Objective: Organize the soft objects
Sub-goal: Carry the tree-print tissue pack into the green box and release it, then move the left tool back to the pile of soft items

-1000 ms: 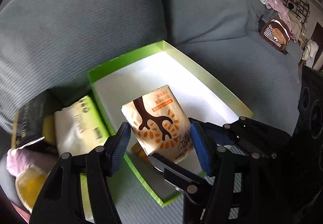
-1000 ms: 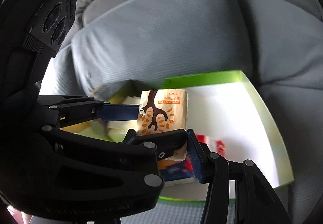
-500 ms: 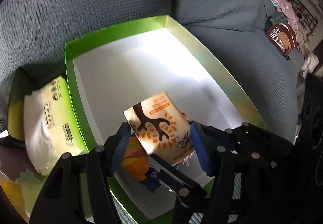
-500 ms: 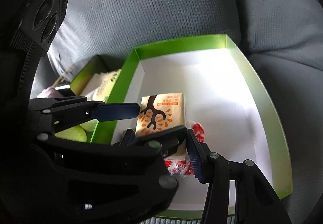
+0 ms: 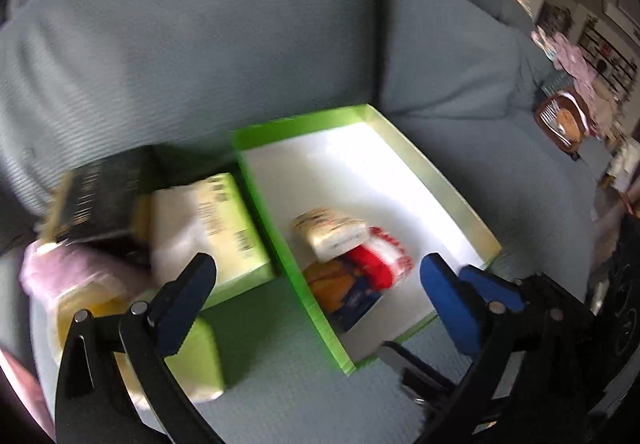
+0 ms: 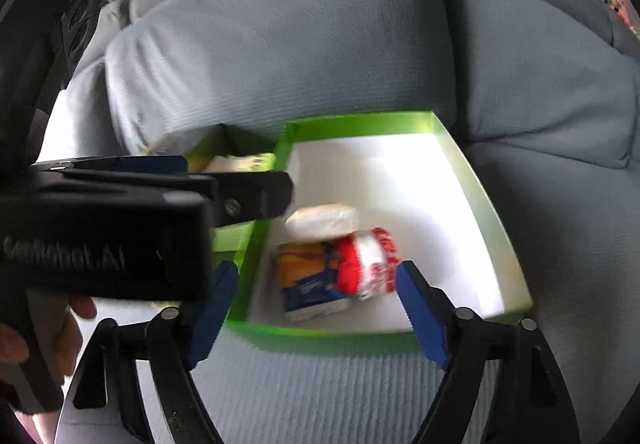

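Only one text is partly readable: pale raised letters ending in "bot.AI" on the black body of the left gripper (image 6: 100,244), left of the green box (image 6: 360,123). The print on the packs inside this box is too blurred to read.

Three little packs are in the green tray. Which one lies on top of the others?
The cream-coloured pack. It rests across the orange-and-blue pack and red-and-white pack, which lie side by side on the green tray floor.

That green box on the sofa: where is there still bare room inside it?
The green box is bare along its far wall and right side. Its near-left corner is crowded: a cream pack lies on the orange-blue pack and red-white pack.
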`<state>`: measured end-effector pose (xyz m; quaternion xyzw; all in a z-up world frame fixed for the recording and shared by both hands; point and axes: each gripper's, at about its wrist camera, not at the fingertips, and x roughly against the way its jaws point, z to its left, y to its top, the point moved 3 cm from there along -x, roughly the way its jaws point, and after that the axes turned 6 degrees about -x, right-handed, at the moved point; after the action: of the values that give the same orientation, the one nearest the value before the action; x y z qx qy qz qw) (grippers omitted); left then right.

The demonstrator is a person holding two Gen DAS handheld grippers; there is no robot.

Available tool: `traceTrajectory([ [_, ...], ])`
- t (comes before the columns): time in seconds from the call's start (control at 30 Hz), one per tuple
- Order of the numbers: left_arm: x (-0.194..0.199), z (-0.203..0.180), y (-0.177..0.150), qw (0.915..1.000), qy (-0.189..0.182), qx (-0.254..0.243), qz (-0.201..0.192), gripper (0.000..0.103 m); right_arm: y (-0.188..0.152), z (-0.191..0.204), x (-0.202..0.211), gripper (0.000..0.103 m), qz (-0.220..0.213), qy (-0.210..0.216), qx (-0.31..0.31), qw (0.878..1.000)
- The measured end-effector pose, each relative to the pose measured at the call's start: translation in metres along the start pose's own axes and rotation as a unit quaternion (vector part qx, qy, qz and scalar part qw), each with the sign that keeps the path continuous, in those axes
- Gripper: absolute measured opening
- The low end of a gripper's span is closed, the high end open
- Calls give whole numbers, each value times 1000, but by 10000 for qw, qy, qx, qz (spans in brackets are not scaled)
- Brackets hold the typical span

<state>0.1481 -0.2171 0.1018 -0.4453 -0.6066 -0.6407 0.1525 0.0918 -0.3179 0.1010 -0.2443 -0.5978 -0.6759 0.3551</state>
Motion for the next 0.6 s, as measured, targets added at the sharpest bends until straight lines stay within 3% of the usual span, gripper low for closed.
traceTrajectory([
  [0.27, 60, 66, -72, 9958, 715, 538, -212, 102, -34, 66, 19, 84, 73, 595, 275, 9978],
  [0.6, 77, 149, -166, 9810, 1211, 1491, 289, 102, -77, 135, -9, 84, 530, 918, 759, 9915],
])
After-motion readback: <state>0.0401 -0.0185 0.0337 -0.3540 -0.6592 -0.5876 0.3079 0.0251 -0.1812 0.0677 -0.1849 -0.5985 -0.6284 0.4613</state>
